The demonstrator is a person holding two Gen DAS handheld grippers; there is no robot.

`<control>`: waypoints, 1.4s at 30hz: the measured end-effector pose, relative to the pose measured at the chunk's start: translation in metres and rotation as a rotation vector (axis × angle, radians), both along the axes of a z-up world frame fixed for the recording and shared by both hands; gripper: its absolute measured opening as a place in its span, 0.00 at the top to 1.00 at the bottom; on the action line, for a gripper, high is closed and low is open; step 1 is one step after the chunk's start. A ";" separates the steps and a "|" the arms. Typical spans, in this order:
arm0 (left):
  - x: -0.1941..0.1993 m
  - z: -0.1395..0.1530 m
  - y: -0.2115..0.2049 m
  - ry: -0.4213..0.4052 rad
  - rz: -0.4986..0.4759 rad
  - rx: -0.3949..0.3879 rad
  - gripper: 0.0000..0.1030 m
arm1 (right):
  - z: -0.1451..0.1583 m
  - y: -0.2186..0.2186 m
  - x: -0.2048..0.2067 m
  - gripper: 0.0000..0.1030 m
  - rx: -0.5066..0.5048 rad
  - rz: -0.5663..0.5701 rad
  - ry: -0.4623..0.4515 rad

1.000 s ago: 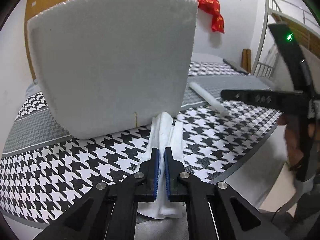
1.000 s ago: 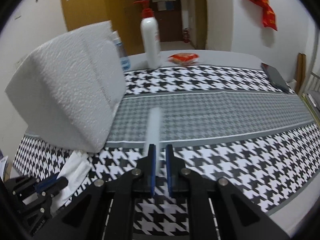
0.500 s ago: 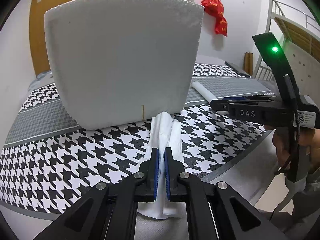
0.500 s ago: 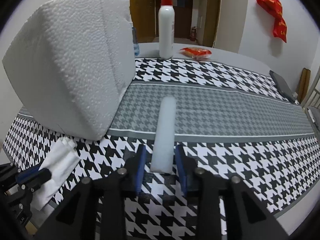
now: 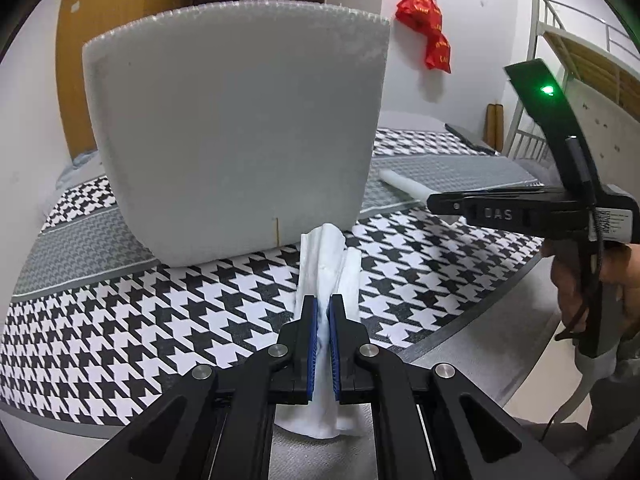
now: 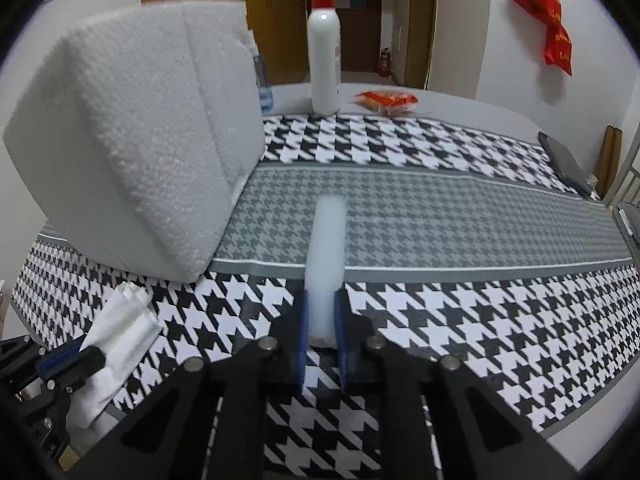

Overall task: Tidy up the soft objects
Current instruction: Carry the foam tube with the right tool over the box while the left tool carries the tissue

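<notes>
My left gripper (image 5: 323, 312) is shut on a folded white cloth (image 5: 326, 264) that lies at the near edge of the houndstooth table cover (image 5: 120, 320); the cloth also shows in the right wrist view (image 6: 120, 336), with the left gripper (image 6: 76, 360) on it. My right gripper (image 6: 321, 316) has its jaws closed against the near end of a long white foam stick (image 6: 326, 248) lying on the cover; the stick (image 5: 400, 184) and right gripper (image 5: 436, 202) show in the left view. A big white foam block (image 5: 236, 128) stands just behind the cloth, left of the stick (image 6: 140, 184).
A white pump bottle (image 6: 326, 68) with a red top, a blue-capped bottle (image 6: 264, 84) and an orange packet (image 6: 386, 100) stand at the table's far side. A dark flat object (image 6: 564, 164) lies at the far right. A metal bunk frame (image 5: 560, 80) is at the right.
The right gripper opened half a second ago with the stick between its fingers and has now closed on the stick's near end. The left gripper stays shut on the cloth.
</notes>
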State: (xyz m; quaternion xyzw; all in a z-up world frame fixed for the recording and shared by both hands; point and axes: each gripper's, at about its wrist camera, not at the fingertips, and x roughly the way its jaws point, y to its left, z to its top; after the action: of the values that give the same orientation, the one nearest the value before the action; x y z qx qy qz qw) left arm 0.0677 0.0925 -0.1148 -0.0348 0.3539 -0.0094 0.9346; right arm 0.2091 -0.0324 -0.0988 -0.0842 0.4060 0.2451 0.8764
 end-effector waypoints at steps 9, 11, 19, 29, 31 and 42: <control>-0.011 0.022 -0.006 -0.062 -0.006 0.025 0.94 | 0.030 -0.017 -0.022 0.85 0.068 0.002 -0.054; -0.013 0.028 -0.007 -0.075 -0.009 0.032 0.94 | 0.037 -0.020 -0.027 0.85 0.081 0.004 -0.070; -0.024 0.053 -0.015 -0.135 -0.023 0.045 0.94 | 0.062 -0.031 -0.050 0.85 0.120 0.014 -0.139; -0.035 0.086 -0.028 -0.228 -0.036 0.083 0.94 | 0.088 -0.046 -0.074 0.85 0.176 0.021 -0.224; -0.036 0.092 -0.029 -0.248 -0.034 0.091 0.94 | 0.093 -0.048 -0.077 0.85 0.183 0.024 -0.240; -0.035 0.129 -0.027 -0.357 -0.019 0.101 0.94 | 0.120 -0.052 -0.089 0.85 0.218 0.030 -0.329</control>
State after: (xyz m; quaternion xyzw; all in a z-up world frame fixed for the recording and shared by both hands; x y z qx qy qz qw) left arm 0.0328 0.0650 0.0138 0.0178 0.1826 -0.0067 0.9830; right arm 0.1202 -0.0846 0.0215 -0.0339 0.2271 0.2836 0.9311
